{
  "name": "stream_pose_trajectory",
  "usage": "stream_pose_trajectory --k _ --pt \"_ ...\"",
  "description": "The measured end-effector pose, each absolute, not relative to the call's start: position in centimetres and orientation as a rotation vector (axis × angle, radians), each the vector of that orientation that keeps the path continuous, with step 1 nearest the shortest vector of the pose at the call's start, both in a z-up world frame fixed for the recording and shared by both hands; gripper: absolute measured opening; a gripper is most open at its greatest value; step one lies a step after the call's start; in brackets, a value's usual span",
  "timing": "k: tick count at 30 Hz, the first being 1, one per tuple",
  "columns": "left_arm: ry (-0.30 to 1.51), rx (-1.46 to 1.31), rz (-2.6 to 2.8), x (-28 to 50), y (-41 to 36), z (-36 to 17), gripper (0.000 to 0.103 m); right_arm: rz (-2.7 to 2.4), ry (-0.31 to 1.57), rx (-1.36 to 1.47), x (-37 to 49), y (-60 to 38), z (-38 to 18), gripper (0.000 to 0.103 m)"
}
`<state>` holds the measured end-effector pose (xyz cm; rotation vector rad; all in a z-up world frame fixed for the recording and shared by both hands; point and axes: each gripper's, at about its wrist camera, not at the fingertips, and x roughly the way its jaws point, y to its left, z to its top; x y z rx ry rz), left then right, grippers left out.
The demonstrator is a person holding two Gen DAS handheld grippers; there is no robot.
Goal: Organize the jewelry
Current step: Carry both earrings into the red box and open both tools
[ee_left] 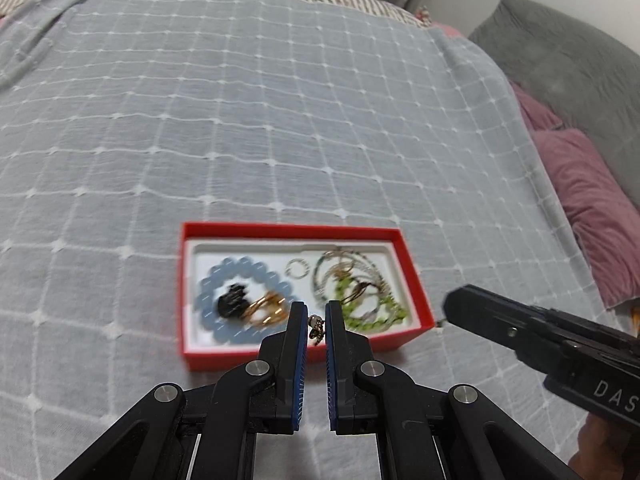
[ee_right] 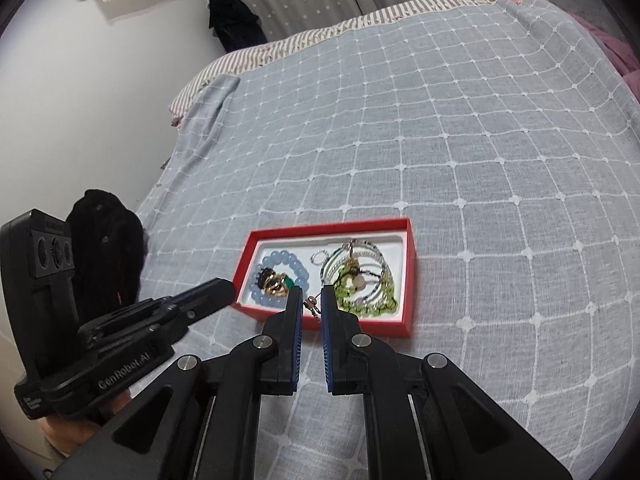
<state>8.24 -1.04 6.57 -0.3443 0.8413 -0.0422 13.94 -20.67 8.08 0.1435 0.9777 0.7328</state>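
My left claw [ee_left: 316, 322] is pinched on a small metal charm [ee_left: 317, 326]; my right claw [ee_right: 311, 302] is pinched on a small chain piece [ee_right: 313, 305]. Both hang over the near edge of the red jewelry box [ee_right: 404, 280] on the grey checked bedspread [ee_right: 460, 140]. Inside lie a blue bead bracelet [ee_left: 208, 296] on the left and a green bead bracelet [ee_left: 384, 314] on the right. Bare bedspread lies wide beyond the box; pink pillows [ee_left: 592, 208] edge the bed.

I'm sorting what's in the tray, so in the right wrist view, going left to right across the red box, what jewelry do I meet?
Blue bead bracelet with a black piece and gold ring inside it → small silver ring → stacked silver bangles with the green bead bracelet, all in the red box.
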Motion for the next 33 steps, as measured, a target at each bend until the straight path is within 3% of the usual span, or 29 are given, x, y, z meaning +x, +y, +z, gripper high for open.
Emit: stream_pose_trajectory --k 12,33 --pt "0.874 -0.324 -0.027 13.4 -1.1 4.8 0.003 0.693 1.011 0.139 18.9 -19.0 5.9 0.009" --pt "0.893 -0.311 -0.020 15.5 -0.4 2.2 0.004 0.663 1.039 0.093 20.3 -17.3 3.4 0.009"
